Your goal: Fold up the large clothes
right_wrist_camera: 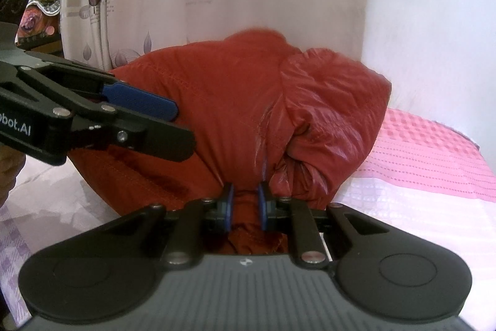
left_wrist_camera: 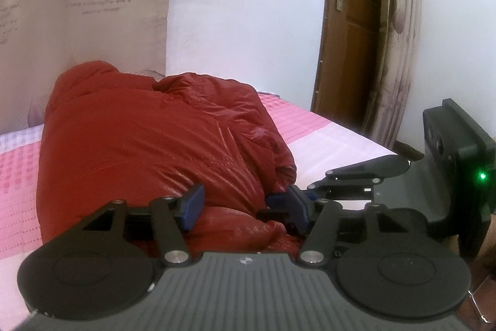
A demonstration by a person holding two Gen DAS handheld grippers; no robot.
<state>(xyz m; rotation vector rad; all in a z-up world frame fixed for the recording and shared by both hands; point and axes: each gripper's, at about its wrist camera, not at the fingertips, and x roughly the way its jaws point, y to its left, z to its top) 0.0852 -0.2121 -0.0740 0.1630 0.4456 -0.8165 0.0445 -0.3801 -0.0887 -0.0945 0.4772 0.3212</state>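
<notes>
Red jacket fabric bunches between my right gripper – nearly closed, pinching its hem. Left gripper gapes wide over the near edge. It lies on a pink-checked bed – leaf-print curtain, wooden door behind.

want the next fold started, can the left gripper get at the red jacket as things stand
Probably yes: the left gripper is open with the red jacket bulging between its fingers, nothing between them; the right gripper pinches the same edge alongside.
</notes>
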